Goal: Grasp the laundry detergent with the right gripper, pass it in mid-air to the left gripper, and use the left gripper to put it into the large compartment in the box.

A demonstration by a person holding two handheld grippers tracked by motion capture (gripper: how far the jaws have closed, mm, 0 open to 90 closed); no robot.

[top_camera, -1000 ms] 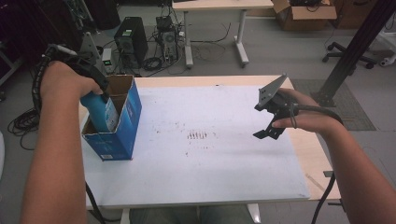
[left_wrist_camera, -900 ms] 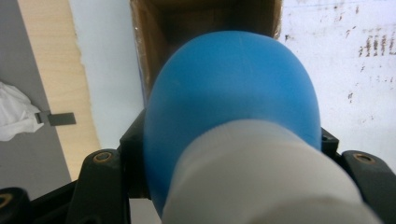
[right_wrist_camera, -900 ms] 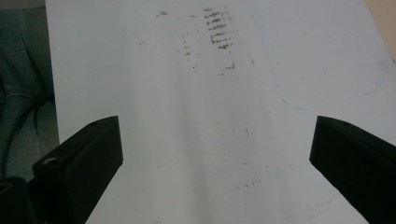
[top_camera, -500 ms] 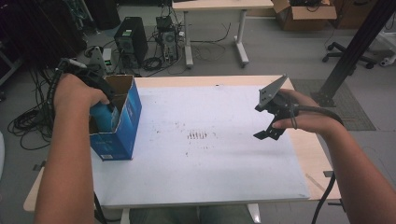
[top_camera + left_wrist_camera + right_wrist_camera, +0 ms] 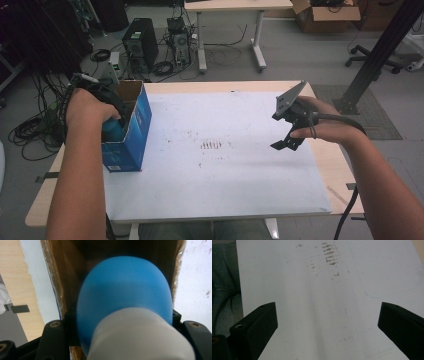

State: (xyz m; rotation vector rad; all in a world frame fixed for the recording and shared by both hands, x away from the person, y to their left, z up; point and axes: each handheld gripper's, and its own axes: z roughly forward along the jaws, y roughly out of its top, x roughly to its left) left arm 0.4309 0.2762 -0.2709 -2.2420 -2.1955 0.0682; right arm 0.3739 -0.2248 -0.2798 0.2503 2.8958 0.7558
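Observation:
A blue bottle (image 5: 125,287) with a white cap (image 5: 140,335) is clamped between the black jaws of my left gripper (image 5: 122,315). In the high view the left gripper (image 5: 112,112) reaches down into the open blue cardboard box (image 5: 131,135) at the table's left side, and part of the bottle (image 5: 111,131) shows inside it. The box's brown inner wall (image 5: 62,277) surrounds the bottle. My right gripper (image 5: 282,131) hovers over the right side of the table. Its jaws stand wide apart with nothing between them (image 5: 327,315).
A white sheet (image 5: 225,180) covers the wooden table (image 5: 345,175), with dark smudges (image 5: 212,145) at its middle. On the floor behind the table are computer towers (image 5: 140,42), tangled cables, a second table, a cardboard box (image 5: 325,10) and a black post at right.
My left hand has sunk, carrying the blue bottle deeper into the blue box. The right hand and its gripper have stayed put.

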